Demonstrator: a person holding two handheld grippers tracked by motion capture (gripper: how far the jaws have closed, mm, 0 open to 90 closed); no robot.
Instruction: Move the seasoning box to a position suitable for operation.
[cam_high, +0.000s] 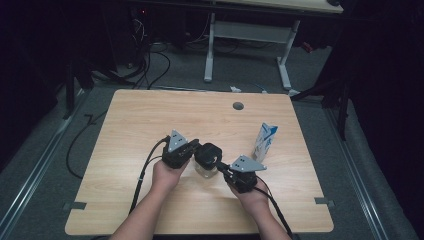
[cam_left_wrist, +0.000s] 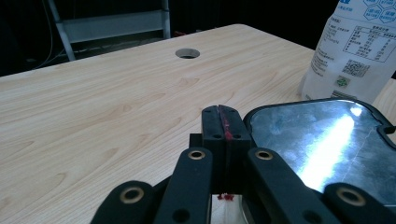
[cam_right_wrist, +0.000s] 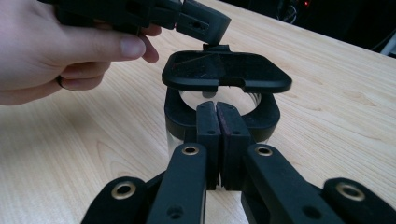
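A pale wooden table (cam_high: 150, 120) stands in a dark room. Beside its white bag (cam_high: 264, 141), both grippers – left (cam_high: 196, 148), right (cam_high: 224, 170) – are pressed together at the lidded jar (cam_high: 207, 159).

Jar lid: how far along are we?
Done: lid raised clear of the jar mouth. In hand: left tongs, shut, at its far tab; right tongs, shut, by the jar's near rim. Left: the white pouch stands apart, untouched.
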